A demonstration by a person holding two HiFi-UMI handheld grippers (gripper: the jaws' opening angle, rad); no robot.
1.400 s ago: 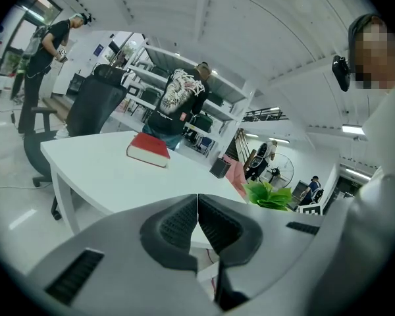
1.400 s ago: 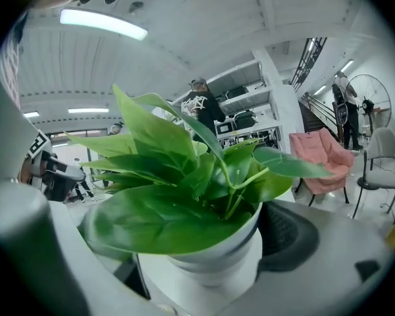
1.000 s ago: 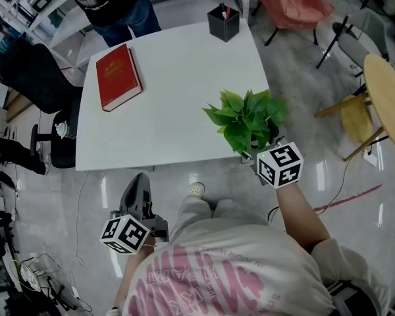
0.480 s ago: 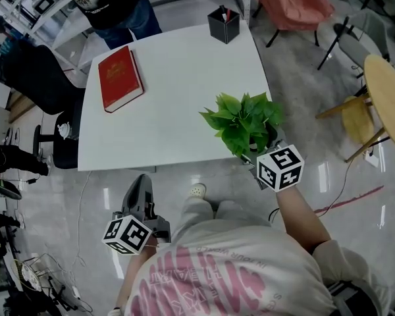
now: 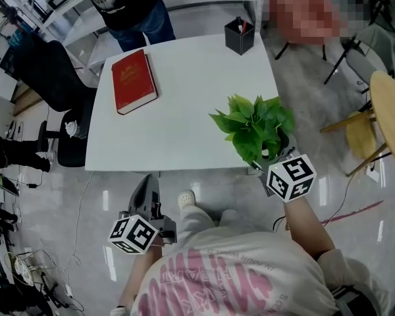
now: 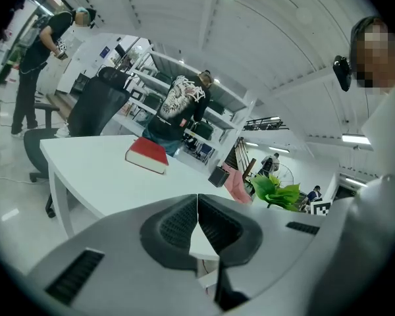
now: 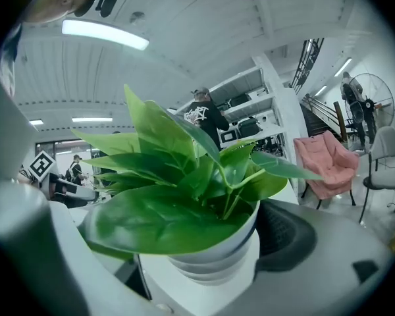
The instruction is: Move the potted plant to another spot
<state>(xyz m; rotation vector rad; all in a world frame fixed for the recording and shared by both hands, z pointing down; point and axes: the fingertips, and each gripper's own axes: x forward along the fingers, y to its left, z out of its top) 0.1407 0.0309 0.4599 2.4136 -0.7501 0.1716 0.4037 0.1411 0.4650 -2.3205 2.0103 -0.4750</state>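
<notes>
Two grippers: right gripper [image 7: 204,255] is clamping the potted plant [image 5: 253,125]; left gripper [image 6: 197,226] is hanging, jaws pressed together.

1. A white table [image 5: 191,104] stands on the glossy grey floor [image 5: 105,189]. Its top is rectangular with rounded corners.
2. On it lies a red book [image 5: 134,81], flat and closed, cover up, set slightly askew to the table's edges. That book is our landmark.
3. Well apart from the book, to its right and farther from the person, a black pen holder [image 5: 239,35] stands upright at the table's corner, with pens poking out of it.
4. Also right of the book, but nearer the person, the potted plant [image 5: 255,127] spreads its leaves over the table's corner. Whether its pot rests on the top cannot be told.
</notes>
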